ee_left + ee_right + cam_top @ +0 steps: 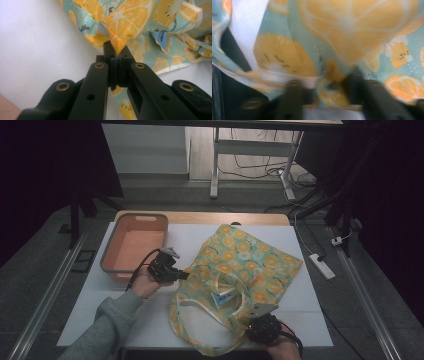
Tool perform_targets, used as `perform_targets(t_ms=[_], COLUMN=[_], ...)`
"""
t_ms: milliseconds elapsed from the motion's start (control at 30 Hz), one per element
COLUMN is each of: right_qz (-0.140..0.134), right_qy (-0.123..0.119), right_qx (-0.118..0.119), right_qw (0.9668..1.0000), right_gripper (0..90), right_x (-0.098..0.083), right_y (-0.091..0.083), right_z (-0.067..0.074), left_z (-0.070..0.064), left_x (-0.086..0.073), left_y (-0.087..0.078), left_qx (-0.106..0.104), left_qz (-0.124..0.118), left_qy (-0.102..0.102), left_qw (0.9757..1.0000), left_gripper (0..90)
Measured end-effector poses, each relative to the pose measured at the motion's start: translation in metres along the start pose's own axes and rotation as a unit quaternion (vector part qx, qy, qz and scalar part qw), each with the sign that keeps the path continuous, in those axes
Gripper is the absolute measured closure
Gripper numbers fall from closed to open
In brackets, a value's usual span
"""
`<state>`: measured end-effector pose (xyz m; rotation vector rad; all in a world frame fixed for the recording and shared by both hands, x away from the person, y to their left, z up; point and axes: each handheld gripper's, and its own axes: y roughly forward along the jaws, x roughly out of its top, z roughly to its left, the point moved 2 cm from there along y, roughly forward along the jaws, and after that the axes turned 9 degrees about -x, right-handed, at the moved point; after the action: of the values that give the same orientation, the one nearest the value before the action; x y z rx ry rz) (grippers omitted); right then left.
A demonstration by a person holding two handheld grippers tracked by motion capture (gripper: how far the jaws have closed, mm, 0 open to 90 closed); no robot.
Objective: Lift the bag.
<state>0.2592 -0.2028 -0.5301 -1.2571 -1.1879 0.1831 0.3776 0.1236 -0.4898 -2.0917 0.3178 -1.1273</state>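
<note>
Nearest you, at the front edge of the table (pixel 100 315), your right hand-held gripper (pixel 256 320) sits at the near rim of the lemon-print tote bag (pixel 250 257). In the right gripper view the picture is blurred, but a fold of the bag's cloth (pixel 329 85) lies between the two black jaws, which stand partly apart; you cannot tell whether the pads press on it yet.

The bag lies flat and crumpled across the middle and right of the table's white top, its mouth toward you and its pale handles (pixel 220 285) looped loosely over the opening. Inside the mouth you can see something small, blue and white (pixel 223 297); what it is cannot be made out.

Further in, on your left, your left hand-held gripper (pixel 184 275) is clenched on the bag's left rim. The left gripper view shows its jaws shut tight on a pinched peak of the printed cloth (pixel 117 43), which rises just above the fingertips, with the rest of the bag spreading away to the right and bare white table to the left.

Beyond your left hand, at the far left of the table, stands an orange tub with a grey rim (pixel 112 245). Nothing lies in it. It sits well apart from the bag, just behind the left hand-held gripper.
</note>
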Motion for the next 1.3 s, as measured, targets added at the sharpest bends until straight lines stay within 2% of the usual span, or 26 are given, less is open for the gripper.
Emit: perform_targets(t_ms=[67,133,233,333,367,400,433,467,600,633,667,700,733,767,800,933,1033,1100,1167,1233,1300], right_qz=[0.001,-0.009,-0.055,-0.113,-0.113,-0.137,-0.148,-0.148,-0.187,-0.207,-0.207,-0.229,-0.237,-0.245,-0.245,-0.266,-0.279,-0.292,-0.293,-0.3,-0.307], right_qy=[-0.004,-0.013,0.004,0.023,0.023,0.021,0.02,0.02,0.005,0.005,0.005,0.007,0.007,0.01,0.01,0.021,0.033,0.044,0.045,0.048,0.049], right_qx=[-0.005,-0.013,-0.01,-0.019,-0.019,-0.028,-0.031,-0.031,-0.053,-0.058,-0.058,-0.068,-0.069,-0.069,-0.069,-0.072,-0.061,-0.051,-0.052,-0.051,-0.051], right_qw=[1.0,0.9998,0.9984,0.9931,0.9931,0.9899,0.9883,0.9883,0.9809,0.9766,0.9766,0.9711,0.969,0.9671,0.9671,0.9612,0.9579,0.9541,0.9535,0.9514,0.9492], right_gripper=[86.8,88.3,88.9,89.3,89.3,89.3,89.4,89.4,89.6,89.5,89.5,89.6,89.5,89.6,89.6,89.5,89.5,89.6,89.5,89.6,89.5], right_x=[0.001,0.003,0.009,0.018,0.018,0.026,0.03,0.03,0.047,0.057,0.057,0.068,0.072,0.077,0.077,0.092,0.101,0.108,0.111,0.115,0.118], right_y=[-0.001,-0.004,-0.018,-0.037,-0.037,-0.049,-0.053,-0.053,-0.073,-0.083,-0.083,-0.095,-0.099,-0.103,-0.103,-0.113,-0.115,-0.115,-0.115,-0.116,-0.117], right_z=[-0.002,-0.004,-0.012,-0.022,-0.022,-0.027,-0.028,-0.028,-0.034,-0.039,-0.039,-0.046,-0.049,-0.052,-0.052,-0.065,-0.073,-0.08,-0.082,-0.083,-0.084], left_z=[0.0,-0.001,-0.003,-0.009,-0.009,-0.011,-0.014,-0.016,-0.022,-0.023,-0.024,-0.024,-0.025,-0.025,-0.025,-0.024,-0.025,-0.026,-0.028,-0.03,-0.032], left_x=[0.0,-0.001,-0.001,0.0,0.0,0.0,0.001,0.002,0.004,0.005,0.005,0.005,0.005,0.004,0.004,0.003,0.004,0.005,0.007,0.008,0.009], left_y=[-0.001,-0.003,-0.007,-0.016,-0.016,-0.019,-0.023,-0.027,-0.047,-0.052,-0.057,-0.064,-0.067,-0.071,-0.075,-0.087,-0.093,-0.095,-0.097,-0.099,-0.102], left_qx=[-0.002,-0.008,-0.02,-0.037,-0.037,-0.04,-0.039,-0.04,-0.044,-0.046,-0.05,-0.051,-0.05,-0.048,-0.048,-0.047,-0.047,-0.049,-0.048,-0.047,-0.045], left_qz=[-0.001,-0.004,-0.012,-0.028,-0.028,-0.033,-0.038,-0.043,-0.068,-0.077,-0.084,-0.093,-0.098,-0.104,-0.11,-0.127,-0.138,-0.145,-0.148,-0.155,-0.167], left_qy=[0.001,0.0,0.0,0.005,0.005,0.006,0.009,0.012,0.02,0.02,0.021,0.021,0.021,0.022,0.022,0.022,0.022,0.023,0.026,0.03,0.036], left_qw=[1.0,1.0,0.9997,0.9989,0.9989,0.9986,0.9985,0.9982,0.9965,0.9958,0.995,0.9941,0.9937,0.9931,0.9925,0.9906,0.9891,0.988,0.9874,0.9863,0.9843], left_gripper=[88.0,88.0,88.1,88.3,88.4,88.4,88.5,88.5,88.6,88.6,88.6,88.6,88.7,88.7,88.7,88.7,88.7,88.7,88.7,88.7,88.7])
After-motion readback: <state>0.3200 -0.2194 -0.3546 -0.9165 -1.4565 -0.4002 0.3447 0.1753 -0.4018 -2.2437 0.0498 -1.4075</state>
